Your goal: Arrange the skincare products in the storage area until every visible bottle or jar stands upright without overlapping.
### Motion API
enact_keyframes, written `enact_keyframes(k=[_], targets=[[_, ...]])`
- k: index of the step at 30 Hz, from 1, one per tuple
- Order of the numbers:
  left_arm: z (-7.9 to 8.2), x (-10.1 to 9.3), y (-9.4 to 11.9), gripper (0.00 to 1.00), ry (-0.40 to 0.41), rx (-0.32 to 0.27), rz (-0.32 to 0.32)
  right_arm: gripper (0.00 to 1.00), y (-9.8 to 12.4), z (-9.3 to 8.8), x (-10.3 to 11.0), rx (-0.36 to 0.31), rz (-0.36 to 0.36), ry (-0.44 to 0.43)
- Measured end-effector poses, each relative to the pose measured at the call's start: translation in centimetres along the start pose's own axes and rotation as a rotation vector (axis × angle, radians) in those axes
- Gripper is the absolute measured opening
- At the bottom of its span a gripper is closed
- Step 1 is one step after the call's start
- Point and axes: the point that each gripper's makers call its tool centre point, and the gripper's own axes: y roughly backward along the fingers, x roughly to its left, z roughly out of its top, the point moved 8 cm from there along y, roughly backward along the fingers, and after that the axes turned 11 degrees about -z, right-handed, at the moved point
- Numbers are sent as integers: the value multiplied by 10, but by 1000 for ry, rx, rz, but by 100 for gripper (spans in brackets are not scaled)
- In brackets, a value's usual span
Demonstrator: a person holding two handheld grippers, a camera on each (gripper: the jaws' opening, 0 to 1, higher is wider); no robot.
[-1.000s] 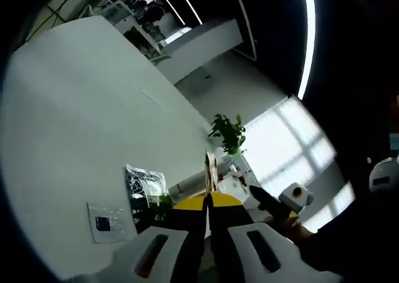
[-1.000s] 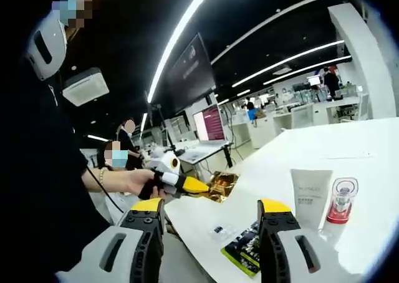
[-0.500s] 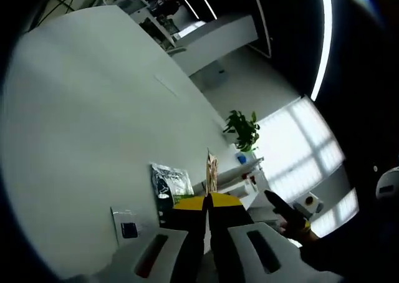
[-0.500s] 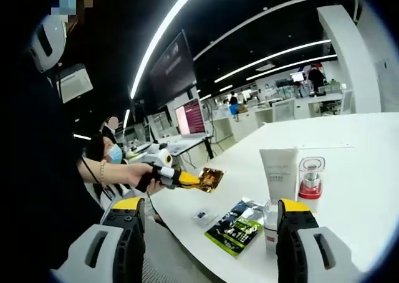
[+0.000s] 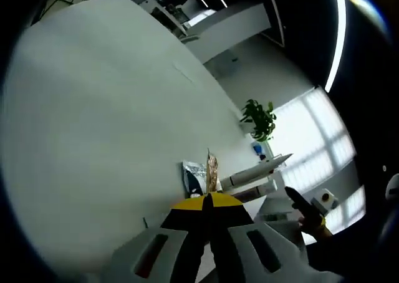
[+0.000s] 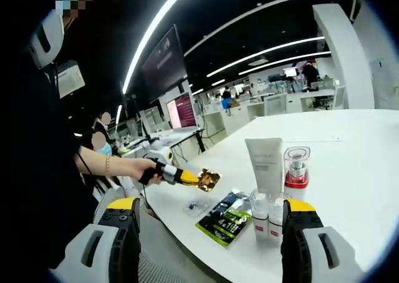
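My left gripper (image 5: pixel 209 199) is shut on a thin gold sachet (image 5: pixel 212 169), held edge-on above the white table (image 5: pixel 93 108). In the right gripper view a hand holds that left gripper (image 6: pixel 176 176) with the gold sachet (image 6: pixel 209 179) over the table's near edge. A white tube (image 6: pixel 265 164) and a red-based clear bottle (image 6: pixel 296 171) stand upright side by side. Two small clear bottles (image 6: pixel 267 213) stand in front of them, close to my right jaw. My right gripper (image 6: pixel 212 206) is open with nothing between its jaws.
A green and black flat packet (image 6: pixel 225 217) and a small white sachet (image 6: pixel 193 206) lie near the table's edge (image 6: pixel 187 233). A potted plant (image 5: pixel 260 118) stands at the far end. People sit at desks with screens (image 6: pixel 184 111) behind. The table's far side is bare.
Both cameras have shifted. My right gripper has come closer to the table, and the two small bottles now stand by its right jaw. My left gripper keeps hold of the gold sachet.
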Motion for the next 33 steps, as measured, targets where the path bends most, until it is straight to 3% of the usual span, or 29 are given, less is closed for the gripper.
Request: enact_keyframes(k=[10, 19, 25, 33], targets=[[2, 25, -6, 1, 28, 40, 58, 99, 5, 0, -7, -6, -25, -31], [-7, 17, -16, 0, 43, 56, 89, 99, 6, -6, -11, 12, -40, -38], [-1, 28, -17, 0, 45, 75, 108, 99, 6, -8, -12, 21, -37, -41], [2, 30, -16, 0, 48, 83, 132, 99, 6, -9, -13, 26, -38, -43]])
